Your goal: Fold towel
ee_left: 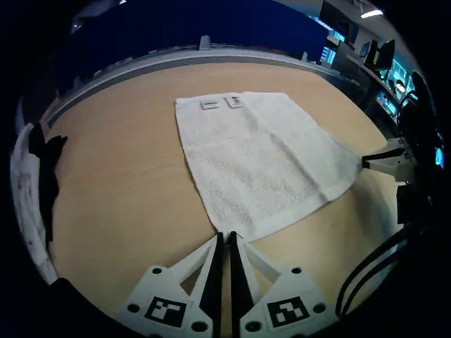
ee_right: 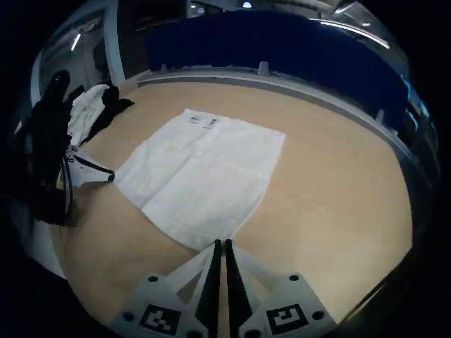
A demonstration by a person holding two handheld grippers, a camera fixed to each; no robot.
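White terry towel (ee_left: 259,163) is lying spread flat in the middle of the pale wooden worktop (ee_left: 124,169). Its hem with two small sewn-in labels (ee_left: 222,102) is pointing toward the far edge, where a dark blue partition (ee_left: 169,28) is standing. A heap of black and white clothing (ee_right: 96,112) is sitting at the worktop's left edge, well apart from the towel. The left gripper (ee_left: 225,235) is resting with its tips right at the towel's near left corner, and the right gripper (ee_right: 221,242) is doing the same at the near right corner. Both pairs of fingers are pressing together with barely a slit between them, though whether any cloth is caught inside I cannot tell. Taking the two corners of one hem at once is probably meant to keep that edge straight. That would let it travel toward the labelled hem as a single line, so the first fold seems to be only starting.
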